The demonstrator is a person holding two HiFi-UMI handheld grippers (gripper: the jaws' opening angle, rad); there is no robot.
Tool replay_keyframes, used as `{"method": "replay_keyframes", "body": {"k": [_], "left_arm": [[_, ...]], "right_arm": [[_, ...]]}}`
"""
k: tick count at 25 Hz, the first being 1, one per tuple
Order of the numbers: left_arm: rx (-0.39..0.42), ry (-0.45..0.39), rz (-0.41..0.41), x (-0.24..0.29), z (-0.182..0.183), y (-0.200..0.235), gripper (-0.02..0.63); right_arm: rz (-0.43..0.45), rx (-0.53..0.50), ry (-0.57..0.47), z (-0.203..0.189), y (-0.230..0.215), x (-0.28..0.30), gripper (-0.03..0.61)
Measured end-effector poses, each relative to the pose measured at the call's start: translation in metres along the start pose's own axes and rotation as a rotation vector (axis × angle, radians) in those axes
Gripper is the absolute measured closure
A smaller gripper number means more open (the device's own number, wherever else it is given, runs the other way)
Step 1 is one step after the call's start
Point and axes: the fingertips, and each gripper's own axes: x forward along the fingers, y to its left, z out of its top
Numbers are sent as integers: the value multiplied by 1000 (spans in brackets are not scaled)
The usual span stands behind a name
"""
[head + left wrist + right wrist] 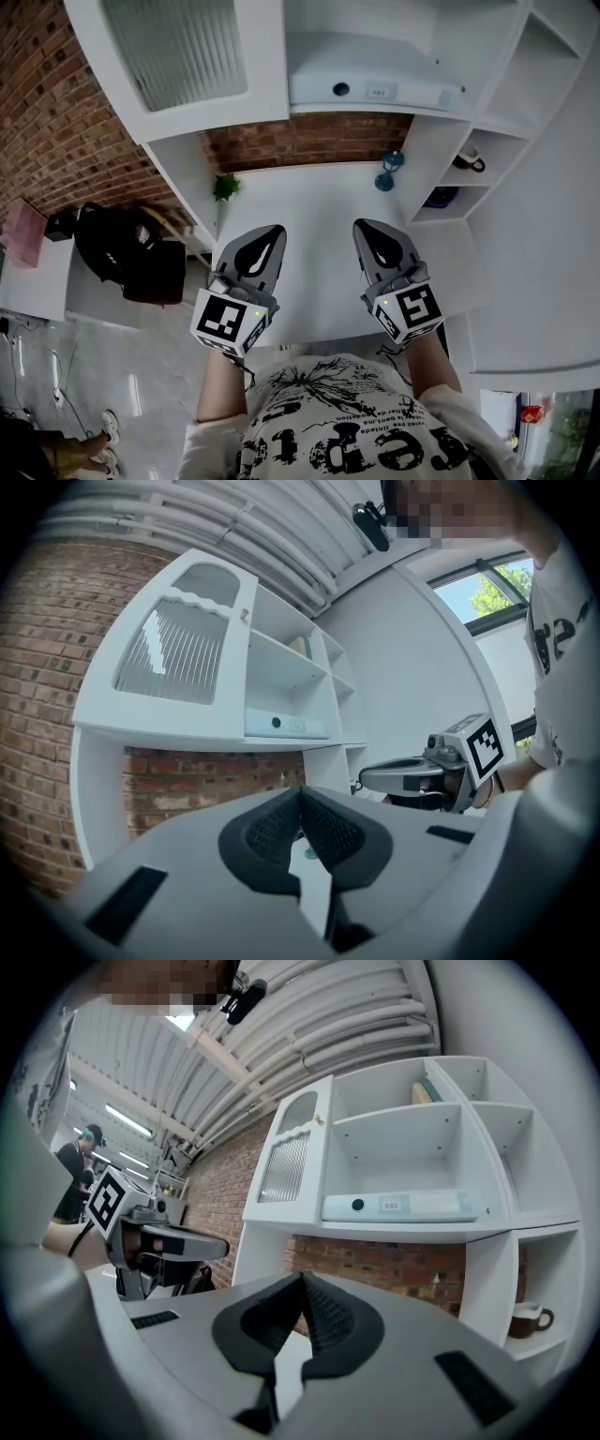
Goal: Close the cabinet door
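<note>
The white cabinet door (178, 56) with a ribbed glass panel stands swung open at the upper left, clear of the open cabinet compartment (375, 37). It shows too in the left gripper view as the door (178, 653) and in the right gripper view as the door (286, 1162). My left gripper (269, 232) and right gripper (368, 228) hover side by side over the white counter (309, 202), pointing level at the cabinet and well short of the door. Both are shut with nothing between the pads, as seen on the left gripper (301, 794) and the right gripper (302, 1279).
A long white device (375, 89) lies on the compartment's shelf. A small green plant (225, 187) and a blue object (389, 171) stand at the counter's back. Side shelves at right hold a mug (469, 159) and a dark bowl (439, 197). A black bag (127, 248) sits left.
</note>
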Motion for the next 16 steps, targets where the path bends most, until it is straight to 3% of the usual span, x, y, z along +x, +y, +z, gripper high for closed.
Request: {"method": "replay_keyframes", "body": {"k": [16], "left_arm": [[-17, -4, -3, -11, 7, -14, 600]], "right_arm": [[-1, 5, -23, 7, 9, -13, 566]]}}
